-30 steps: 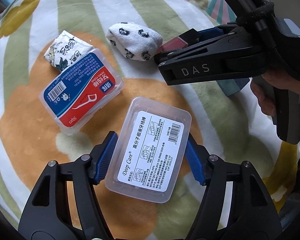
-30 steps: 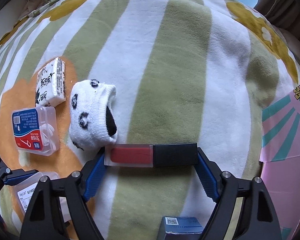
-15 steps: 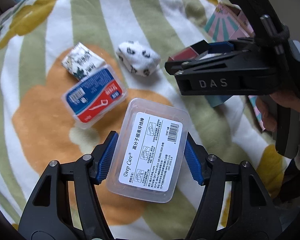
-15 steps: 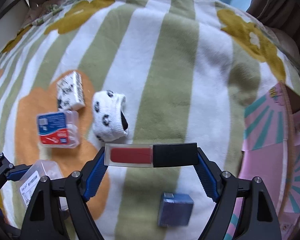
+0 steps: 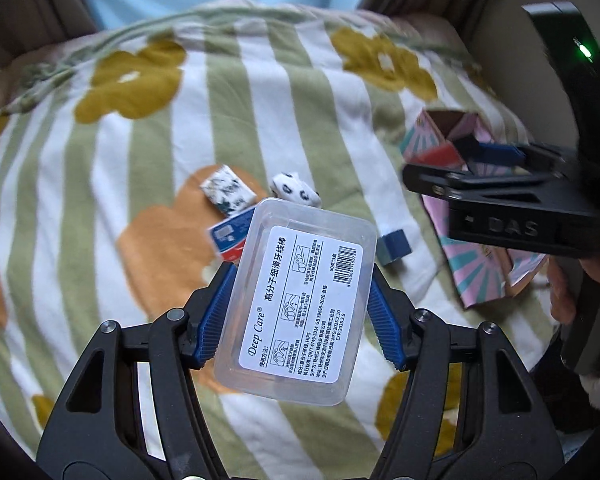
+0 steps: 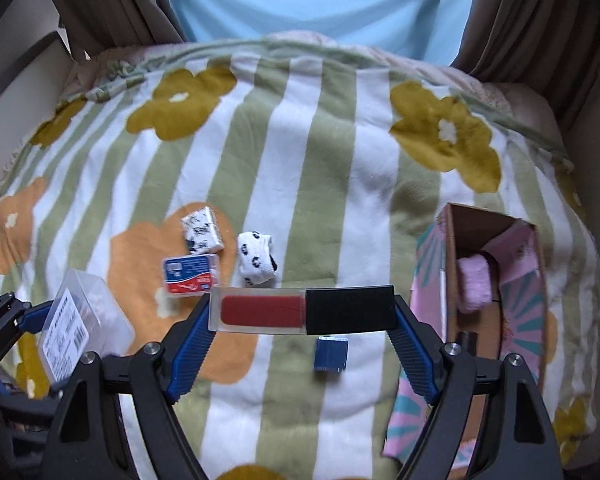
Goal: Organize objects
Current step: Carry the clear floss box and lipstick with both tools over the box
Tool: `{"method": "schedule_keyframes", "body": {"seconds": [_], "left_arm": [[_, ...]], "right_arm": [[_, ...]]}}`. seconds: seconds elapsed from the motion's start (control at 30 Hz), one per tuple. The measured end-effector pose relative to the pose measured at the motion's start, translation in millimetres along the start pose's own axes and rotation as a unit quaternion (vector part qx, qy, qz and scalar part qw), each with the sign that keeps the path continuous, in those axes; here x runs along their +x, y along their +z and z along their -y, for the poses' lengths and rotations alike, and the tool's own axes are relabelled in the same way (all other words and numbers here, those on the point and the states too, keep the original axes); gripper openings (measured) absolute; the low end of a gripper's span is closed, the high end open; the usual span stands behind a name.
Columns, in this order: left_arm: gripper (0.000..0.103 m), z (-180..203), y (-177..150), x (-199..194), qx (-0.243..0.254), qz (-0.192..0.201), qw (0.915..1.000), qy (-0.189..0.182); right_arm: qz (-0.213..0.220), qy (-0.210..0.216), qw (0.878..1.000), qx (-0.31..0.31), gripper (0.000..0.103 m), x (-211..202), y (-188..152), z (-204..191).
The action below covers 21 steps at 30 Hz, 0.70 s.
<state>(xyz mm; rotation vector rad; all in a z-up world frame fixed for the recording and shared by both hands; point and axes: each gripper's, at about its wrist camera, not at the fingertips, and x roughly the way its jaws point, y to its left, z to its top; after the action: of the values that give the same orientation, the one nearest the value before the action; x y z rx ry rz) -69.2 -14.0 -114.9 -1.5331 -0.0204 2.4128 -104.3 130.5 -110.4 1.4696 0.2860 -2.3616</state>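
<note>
My left gripper [image 5: 300, 308] is shut on a clear plastic floss box [image 5: 296, 320] with a white label, held high above the blanket; it also shows in the right wrist view [image 6: 80, 324]. My right gripper [image 6: 302, 332] is shut on a red lip gloss tube [image 6: 300, 310] with a black cap, held crosswise in the air; it shows at the right of the left wrist view [image 5: 440, 158]. An open pink cardboard box [image 6: 516, 280] lies to the right with a pink roll [image 6: 474, 284] inside.
On the striped flower blanket [image 6: 340, 160] lie a blue-red floss box [image 6: 190, 274], a tissue pack [image 6: 202, 230], a panda sock [image 6: 256, 258] and a small dark blue box [image 6: 331, 354]. Curtains and a blue wall stand behind.
Both grippers have risen well above the blanket with their objects. The things on the blanket look smaller and the pink box has come into view at the right.
</note>
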Motion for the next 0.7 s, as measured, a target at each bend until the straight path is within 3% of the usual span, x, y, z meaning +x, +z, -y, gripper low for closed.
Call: {"method": "schedule_keyframes", "body": {"seconds": [0.37,0.7], "left_arm": [[0.060,-8,-22,-79,-0.097,0.040,0.9930,0.054],[0.060,6,-16,-100,-0.083,0.065,0.9922,0.065]], "right_arm": [[0.015,0.022,1.000,0.012,0.080,-75,-41,-3],[0.046,0.029,0.998,0.013,0.080,-99,-41,1]]}}
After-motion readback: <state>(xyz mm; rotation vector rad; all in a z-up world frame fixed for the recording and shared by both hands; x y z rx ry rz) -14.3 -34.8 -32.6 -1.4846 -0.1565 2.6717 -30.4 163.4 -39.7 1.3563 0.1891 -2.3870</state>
